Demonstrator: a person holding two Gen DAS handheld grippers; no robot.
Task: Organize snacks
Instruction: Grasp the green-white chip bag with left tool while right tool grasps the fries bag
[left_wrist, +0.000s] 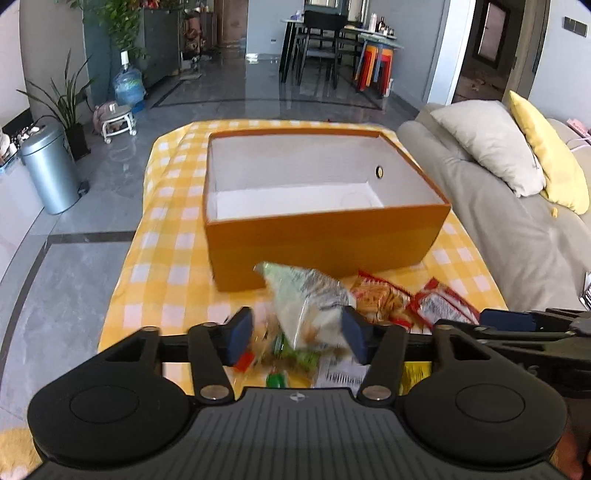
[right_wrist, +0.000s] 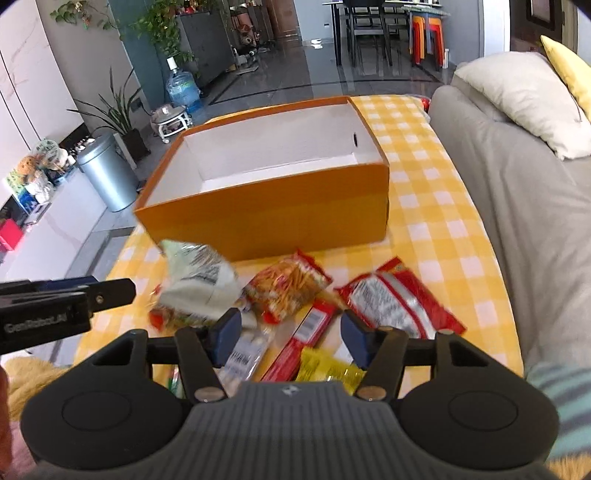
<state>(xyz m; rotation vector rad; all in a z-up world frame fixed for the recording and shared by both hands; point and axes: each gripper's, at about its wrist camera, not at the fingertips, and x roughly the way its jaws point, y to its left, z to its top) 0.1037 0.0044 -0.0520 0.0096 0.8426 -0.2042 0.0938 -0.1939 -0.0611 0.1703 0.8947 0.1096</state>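
- The orange box (left_wrist: 325, 240) stands open on the yellow checked tablecloth (left_wrist: 166, 229), just past the snacks; its white inside shows bare floor and walls, with one round hole in the right wall.
- My left gripper (left_wrist: 297, 334) has its blue pads spread, and a pale green-and-silver snack bag (left_wrist: 306, 299) sits between them, blurred and tilted up toward the box's near wall. I cannot tell whether the pads are pinching it.
- My right gripper (right_wrist: 284, 341) is wide open above the pile, touching nothing.
- Below it lie a red stick pack (right_wrist: 299, 343), a yellow packet (right_wrist: 325, 365) and a white barcode packet (right_wrist: 243, 356).
- Nearer the box lie a bag of orange sticks (right_wrist: 288, 288) and a red-and-silver bag (right_wrist: 395, 302), both on the cloth, outside the box.
- A grey sofa (right_wrist: 517, 192) runs along the right edge.
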